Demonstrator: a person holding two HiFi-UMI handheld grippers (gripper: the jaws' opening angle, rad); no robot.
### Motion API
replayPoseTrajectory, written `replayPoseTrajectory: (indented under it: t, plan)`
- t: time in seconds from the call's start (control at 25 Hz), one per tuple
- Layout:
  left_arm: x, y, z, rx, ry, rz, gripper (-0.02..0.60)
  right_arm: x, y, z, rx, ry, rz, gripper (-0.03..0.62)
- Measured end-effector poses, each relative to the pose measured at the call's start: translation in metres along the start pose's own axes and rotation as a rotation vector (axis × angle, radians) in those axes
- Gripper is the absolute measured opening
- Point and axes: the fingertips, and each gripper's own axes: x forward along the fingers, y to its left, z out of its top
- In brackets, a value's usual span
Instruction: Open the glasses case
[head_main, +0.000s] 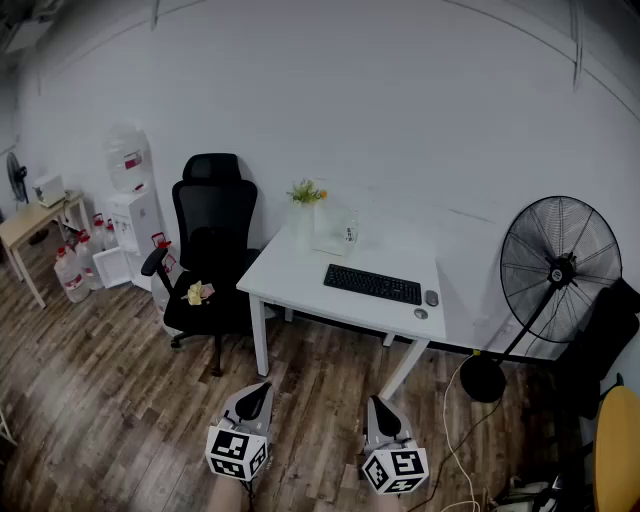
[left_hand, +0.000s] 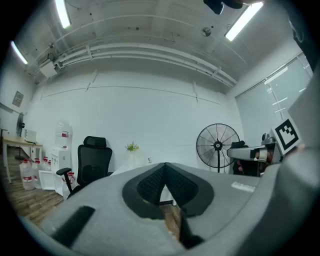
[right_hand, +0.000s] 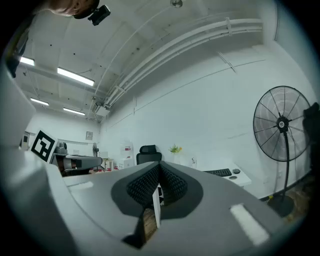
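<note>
No glasses case shows on the desk (head_main: 300, 275), so its handling can't be judged. In front of the desk, the left gripper (head_main: 256, 398) and right gripper (head_main: 382, 414) have their jaws together, empty.

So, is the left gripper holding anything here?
No, on the left gripper the jaws meet at their tips with nothing between them.

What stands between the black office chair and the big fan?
The white desk, with a keyboard on it, stands between the chair and the fan. The head view shows this best.
</note>
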Motion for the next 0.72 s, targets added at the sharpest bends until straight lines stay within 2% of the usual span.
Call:
replayPoseTrajectory:
  t: [0.72]
  plan:
    - [0.0033, 0.0013, -0.0063, -0.010, 0.007, -0.017, 0.008, 0.0052, 0.0031, -0.0029, 0.011, -0.002, -0.016, 0.008]
